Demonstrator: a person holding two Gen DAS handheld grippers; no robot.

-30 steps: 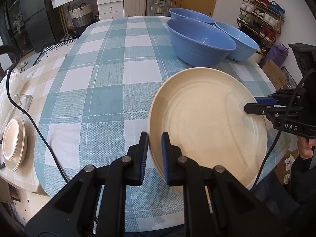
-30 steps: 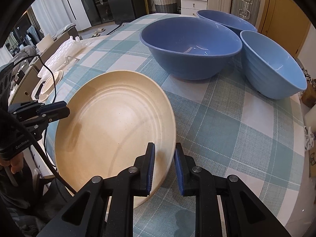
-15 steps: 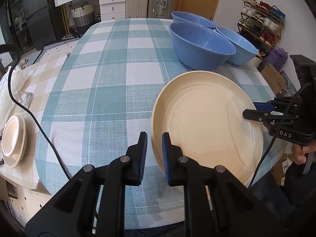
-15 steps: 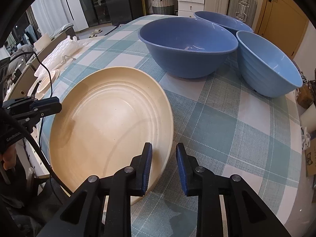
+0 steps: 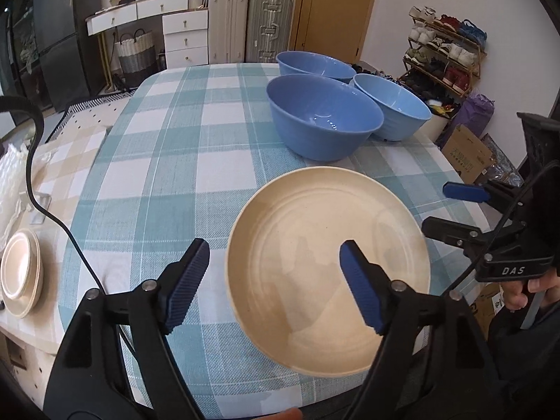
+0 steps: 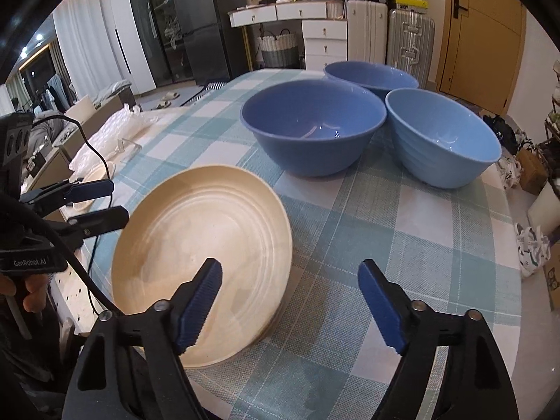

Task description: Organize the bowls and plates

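Matt plate, woven tablecloth

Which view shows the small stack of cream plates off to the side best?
Left wrist: the stack sits unobstructed at the left edge, its layered rims visible. Right wrist shows only slivers of it behind the left tool and cable.

Lived-in home, checked-cloth dining table, shoe rack, suitcases, fridge
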